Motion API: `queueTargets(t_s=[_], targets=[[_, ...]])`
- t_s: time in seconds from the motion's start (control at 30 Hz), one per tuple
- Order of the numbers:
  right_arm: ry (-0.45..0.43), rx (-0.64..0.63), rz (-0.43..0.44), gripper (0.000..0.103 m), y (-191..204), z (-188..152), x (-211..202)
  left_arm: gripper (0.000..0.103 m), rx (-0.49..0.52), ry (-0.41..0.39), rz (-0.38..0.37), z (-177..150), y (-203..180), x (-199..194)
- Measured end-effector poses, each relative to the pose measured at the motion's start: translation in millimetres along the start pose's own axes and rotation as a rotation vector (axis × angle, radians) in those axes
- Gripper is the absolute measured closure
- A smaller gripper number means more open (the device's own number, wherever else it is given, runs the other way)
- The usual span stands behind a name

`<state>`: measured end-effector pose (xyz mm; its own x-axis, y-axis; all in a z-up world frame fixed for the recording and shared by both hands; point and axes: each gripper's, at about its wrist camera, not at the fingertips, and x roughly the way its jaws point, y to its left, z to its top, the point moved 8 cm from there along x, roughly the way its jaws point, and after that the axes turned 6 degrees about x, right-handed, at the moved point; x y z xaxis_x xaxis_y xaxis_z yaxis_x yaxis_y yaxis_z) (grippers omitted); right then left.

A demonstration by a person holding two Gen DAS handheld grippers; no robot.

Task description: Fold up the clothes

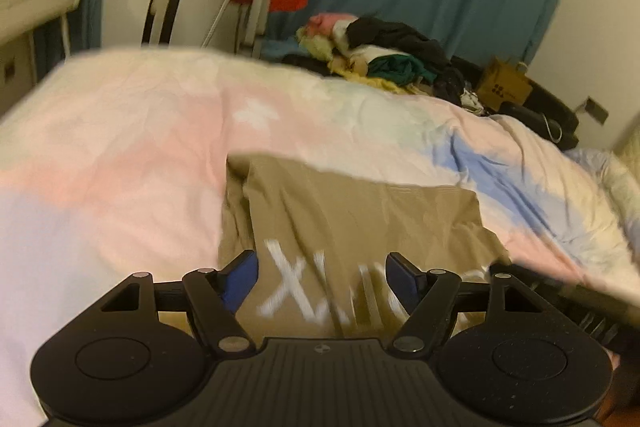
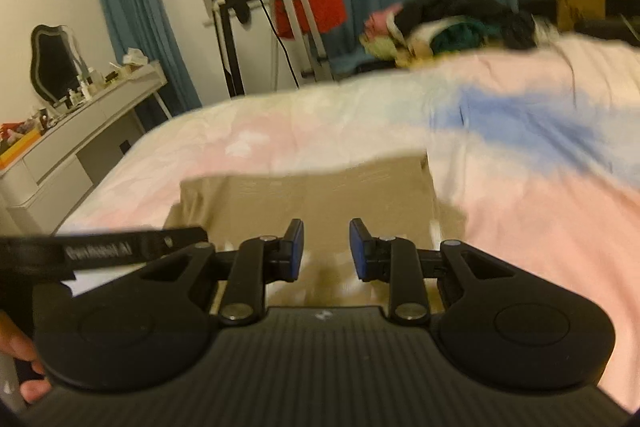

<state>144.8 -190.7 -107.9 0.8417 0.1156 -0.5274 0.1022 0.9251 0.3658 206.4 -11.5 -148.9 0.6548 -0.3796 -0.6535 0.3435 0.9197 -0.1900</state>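
While both tongs (image 1: pixel 322 273) (image 2: pixel 326 251) gape empty over tan shirt (image 1: pixel 352 211), clothes heap (image 1: pixel 384 57) crowds far bed edge

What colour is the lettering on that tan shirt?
White, on the tan shirt; it shows best in the left wrist view.

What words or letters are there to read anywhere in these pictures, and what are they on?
"X": big white letter on the tan garment; the white letters after it are too blurred to read.
White print on the black strap in the right wrist view: too blurred to read.
Dark marks on the cardboard box: too small to read.
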Motion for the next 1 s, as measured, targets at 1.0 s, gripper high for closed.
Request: queueTargets(t_s=[1.0], targets=[[0.101,-0.005,-0.065,0.077,-6.1,-34.3,19.1,0.050,-0.668,0.133,-0.176,-70.4,46.6,13.5]])
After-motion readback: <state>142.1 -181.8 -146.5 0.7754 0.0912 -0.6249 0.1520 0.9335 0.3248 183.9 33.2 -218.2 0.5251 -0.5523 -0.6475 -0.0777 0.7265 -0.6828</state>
